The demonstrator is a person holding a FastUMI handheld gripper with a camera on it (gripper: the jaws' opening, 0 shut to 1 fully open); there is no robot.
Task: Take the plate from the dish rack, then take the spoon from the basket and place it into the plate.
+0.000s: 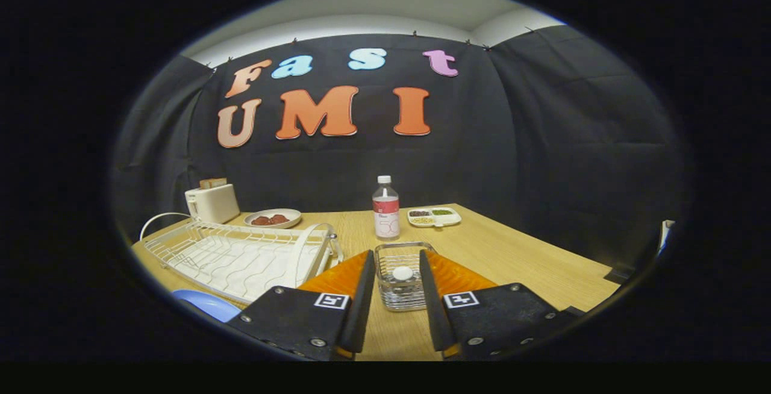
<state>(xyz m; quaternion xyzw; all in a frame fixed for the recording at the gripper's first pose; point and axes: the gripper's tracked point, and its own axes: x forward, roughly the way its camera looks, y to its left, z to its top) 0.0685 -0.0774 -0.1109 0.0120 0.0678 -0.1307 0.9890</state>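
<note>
My gripper (pixel 396 256) is open and held low over the wooden table (pixel 512 255). A small wire basket (pixel 415 300) stands between its fingertips and just ahead of them. Inside the basket I see the rounded white end of the spoon (pixel 402 273). Neither finger presses on the basket or the spoon. A blue plate (pixel 208 303) lies flat on the table left of the left finger, in front of the white wire dish rack (pixel 241 255). Part of the plate is hidden behind the gripper's body.
Beyond the basket stands a clear bottle with a red label (pixel 385 208). A white divided tray of food (pixel 433 216) is to its right. Behind the rack sit a plate with red food (pixel 273 218) and a white toaster (pixel 212 202).
</note>
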